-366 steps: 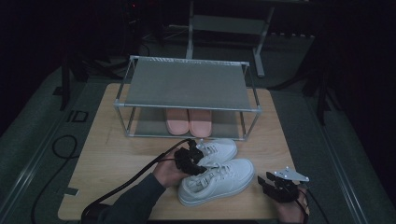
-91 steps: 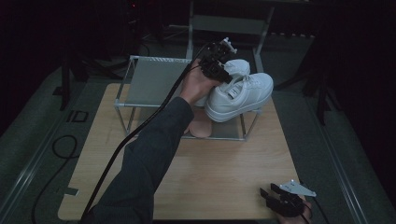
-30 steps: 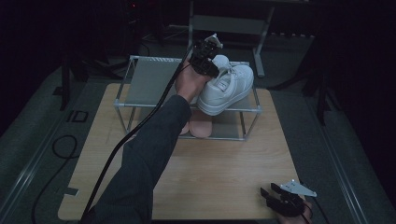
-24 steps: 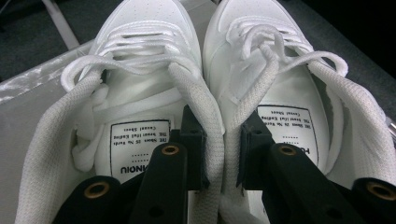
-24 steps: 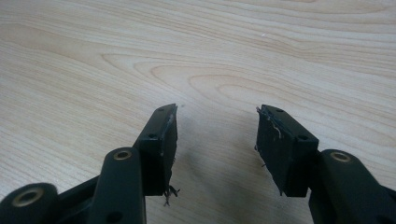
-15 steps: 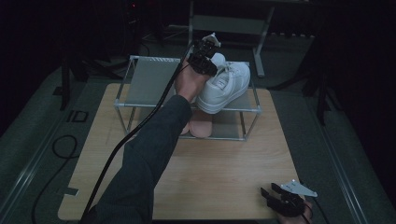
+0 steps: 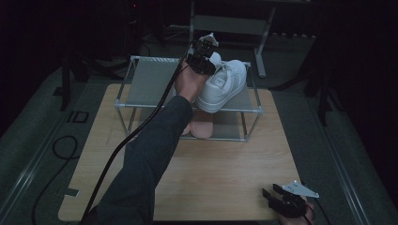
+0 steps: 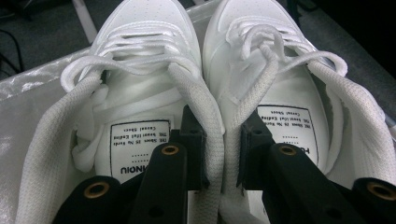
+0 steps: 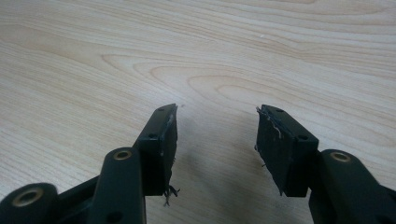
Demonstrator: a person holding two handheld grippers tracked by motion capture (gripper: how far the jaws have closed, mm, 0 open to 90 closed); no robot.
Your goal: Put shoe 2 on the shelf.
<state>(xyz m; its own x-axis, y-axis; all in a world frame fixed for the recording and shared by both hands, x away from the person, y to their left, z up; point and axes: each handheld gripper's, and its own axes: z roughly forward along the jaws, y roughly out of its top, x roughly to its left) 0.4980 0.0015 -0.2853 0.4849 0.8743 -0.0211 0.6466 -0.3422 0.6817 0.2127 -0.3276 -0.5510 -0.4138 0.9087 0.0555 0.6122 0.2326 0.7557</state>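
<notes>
A pair of white sneakers (image 7: 226, 85) is at the right part of the metal rack's top shelf (image 7: 150, 84). My left gripper (image 7: 202, 60) is at their heel end, shut on the two inner collars pressed together. In the left gripper view one jaw reaches into each sneaker (image 8: 140, 60), with the laced collars pinched at the left gripper (image 8: 219, 126). I cannot tell whether the soles rest fully on the shelf. My right gripper (image 7: 271, 191) sits low at the table's front right corner. In its own view the right gripper (image 9: 217, 116) stands open over bare wood, holding nothing.
A pink pair of shoes (image 7: 202, 129) stands under the rack on the wooden table (image 7: 225, 173). The left gripper's cable (image 7: 136, 133) trails along the sleeve to the front left. Dark stands and a frame lie beyond the table.
Since twelve seconds ago my left gripper has lifted the white sneakers from the table to the rack's top. Over the last second they have hardly moved. The right gripper stays put.
</notes>
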